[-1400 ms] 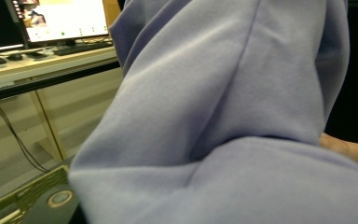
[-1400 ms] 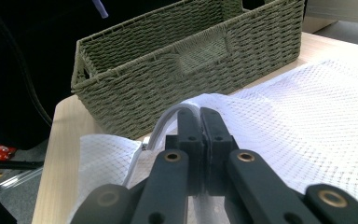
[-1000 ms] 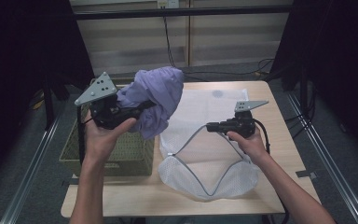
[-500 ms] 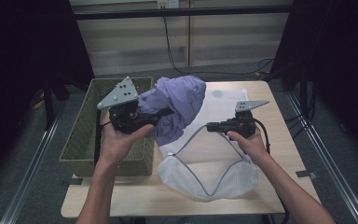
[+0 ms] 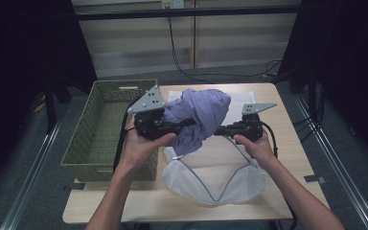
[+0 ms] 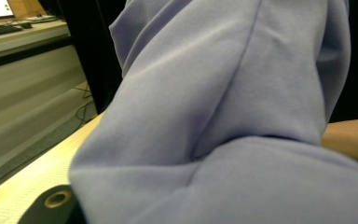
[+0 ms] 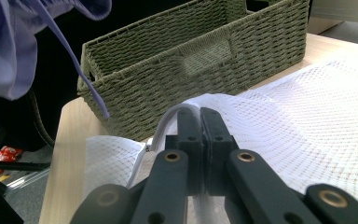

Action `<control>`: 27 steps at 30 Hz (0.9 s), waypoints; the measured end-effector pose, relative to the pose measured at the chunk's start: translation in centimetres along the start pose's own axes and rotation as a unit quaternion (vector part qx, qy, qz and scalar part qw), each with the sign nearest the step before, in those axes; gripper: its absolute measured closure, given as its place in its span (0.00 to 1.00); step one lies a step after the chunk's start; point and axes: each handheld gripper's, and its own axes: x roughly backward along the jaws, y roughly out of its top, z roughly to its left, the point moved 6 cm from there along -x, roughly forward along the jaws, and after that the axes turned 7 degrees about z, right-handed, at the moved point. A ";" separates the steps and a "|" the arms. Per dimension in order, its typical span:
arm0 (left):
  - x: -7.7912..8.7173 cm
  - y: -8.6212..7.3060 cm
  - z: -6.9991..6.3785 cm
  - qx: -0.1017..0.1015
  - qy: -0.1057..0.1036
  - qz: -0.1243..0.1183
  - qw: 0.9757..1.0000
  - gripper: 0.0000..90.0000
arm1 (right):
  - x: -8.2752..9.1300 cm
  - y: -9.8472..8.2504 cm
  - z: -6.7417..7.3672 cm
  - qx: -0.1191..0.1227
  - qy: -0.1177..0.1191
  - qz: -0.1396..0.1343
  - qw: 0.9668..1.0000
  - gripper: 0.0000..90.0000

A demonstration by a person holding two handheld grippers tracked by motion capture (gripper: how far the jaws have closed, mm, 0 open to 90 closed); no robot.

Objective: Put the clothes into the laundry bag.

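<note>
Right gripper (image 7: 200, 119), jaws pressed together, pinches the white mesh bag (image 5: 211, 184) rim at the desk's (image 5: 268, 203) near edge. Left gripper (image 5: 191, 123) holds the lavender garment (image 5: 199, 115) aloft mid-desk; its jaws are covered. Wicker basket (image 5: 108, 132) occupies the left edge

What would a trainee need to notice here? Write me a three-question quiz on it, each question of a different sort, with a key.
1. True or false: the right tongs are shut on the rim of the white mesh bag.
2. Multiple choice: the purple garment is (a) inside the wicker basket, (b) held up above the mesh bag by the left tongs, (c) flat on the table.
3. Fill in: the basket sits at the table's ____ side in the high view.

Key: 1 true; 2 b; 3 left.
</note>
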 end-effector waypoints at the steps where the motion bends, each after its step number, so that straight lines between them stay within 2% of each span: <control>1: 0.0 0.0 0.0 0.000 0.000 0.000 1.000 0.74 | 0.0 0.0 0.0 0.000 0.000 0.000 1.000 0.98; 9: -2.3 -1.0 -0.4 0.001 -0.021 0.009 1.000 0.74 | -0.1 0.0 0.0 0.000 0.004 0.000 1.000 0.98; 16: -4.3 -2.3 -0.4 0.002 -0.024 0.025 0.999 0.74 | -0.2 -0.1 0.1 -0.003 0.007 0.002 1.000 0.98; 18: -5.0 -2.6 -0.7 0.006 -0.023 0.018 1.000 0.74 | -0.2 -0.1 0.1 -0.003 0.009 0.002 1.000 0.98; 20: -5.5 -2.9 -1.0 0.000 -0.024 0.024 0.999 0.74 | -0.2 -0.2 0.0 -0.004 0.009 0.003 1.000 0.98; 24: -6.0 -3.0 -1.4 0.004 -0.030 0.017 0.999 0.74 | -0.2 -0.2 0.1 -0.004 0.010 0.003 1.000 0.98; 27: -6.4 -3.8 -1.7 0.003 -0.032 0.027 0.999 0.74 | -0.2 -0.2 0.0 -0.005 0.012 0.004 1.000 0.98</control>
